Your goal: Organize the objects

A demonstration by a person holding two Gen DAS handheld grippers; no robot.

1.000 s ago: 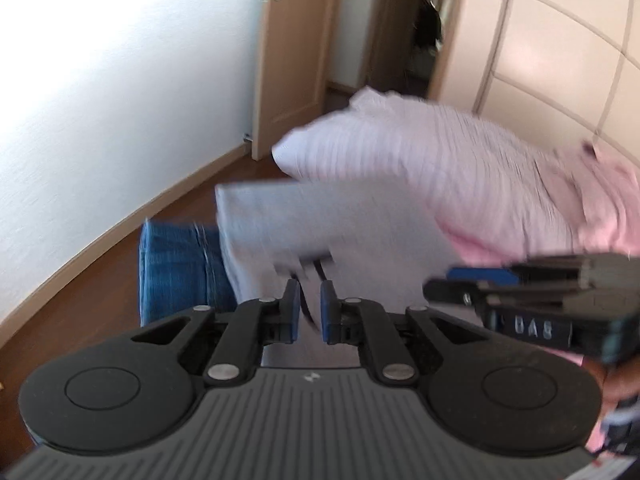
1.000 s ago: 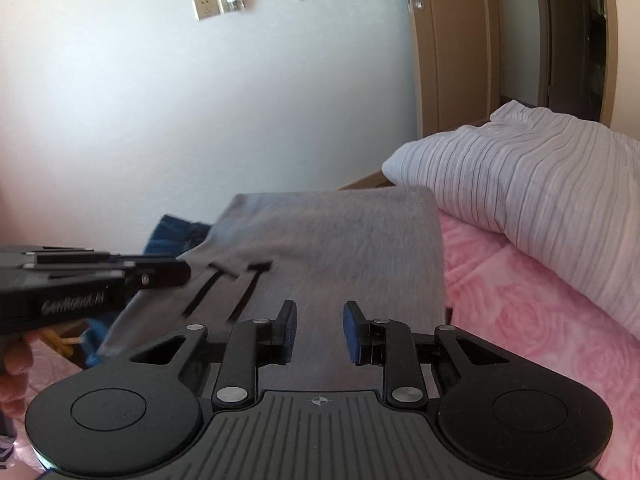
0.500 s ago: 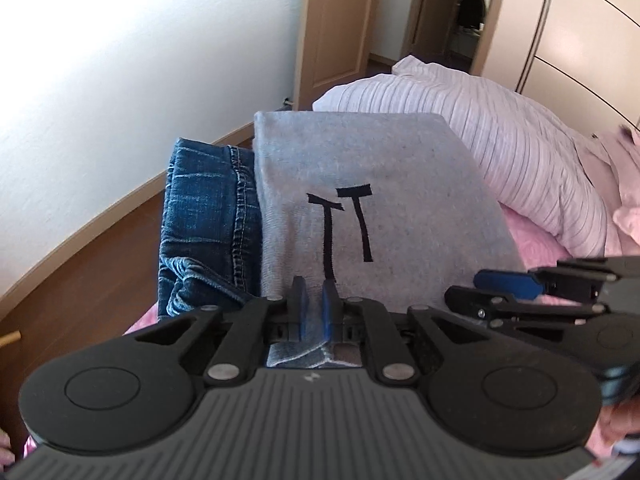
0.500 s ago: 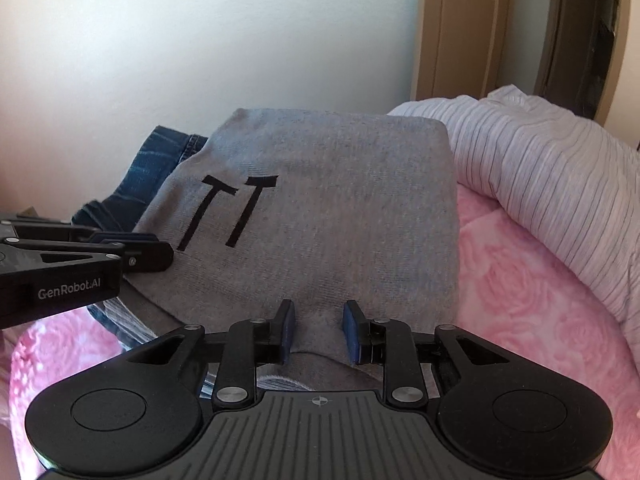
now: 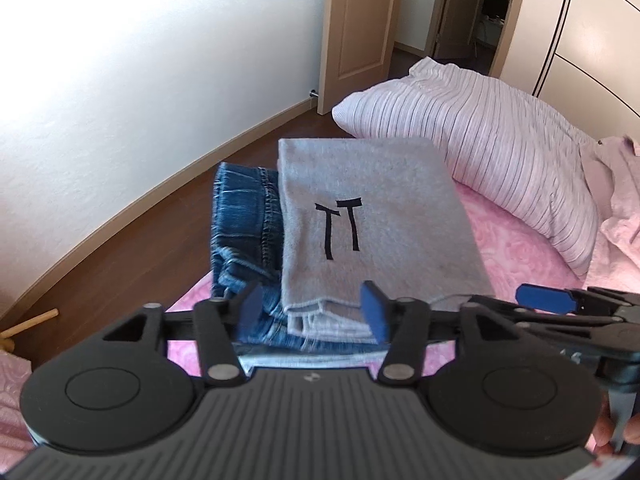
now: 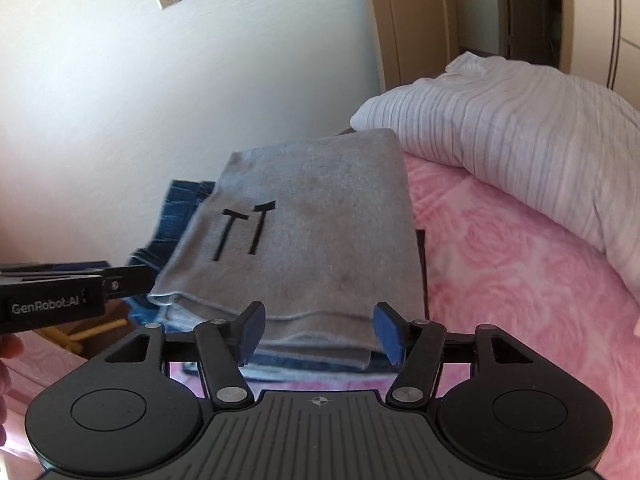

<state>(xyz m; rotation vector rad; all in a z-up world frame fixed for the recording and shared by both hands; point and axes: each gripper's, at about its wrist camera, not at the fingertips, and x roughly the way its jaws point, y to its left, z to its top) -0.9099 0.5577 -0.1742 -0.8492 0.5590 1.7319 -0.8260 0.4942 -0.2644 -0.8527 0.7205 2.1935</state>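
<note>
Left wrist view: left gripper (image 5: 314,312) jaws just opened, spread apart, nothing gripped; near hem of folded grey knit sweater with black "TT" mark (image 5: 376,224) lies between pads, untouched. Sweater rests on folded blue denim jeans (image 5: 240,220) at pink floral bedspread (image 5: 516,236) edge, beside striped pillow (image 5: 500,140).

Right wrist view: right gripper (image 6: 318,332) likewise just opened, empty, hem below. Step judged: release after stacking. Next: back both grippers clear without dragging hem.

light: bright daylight | glare: white wall (image 5: 120,80) | blur: slight | edges: fisheye-bent, dark corners
</note>
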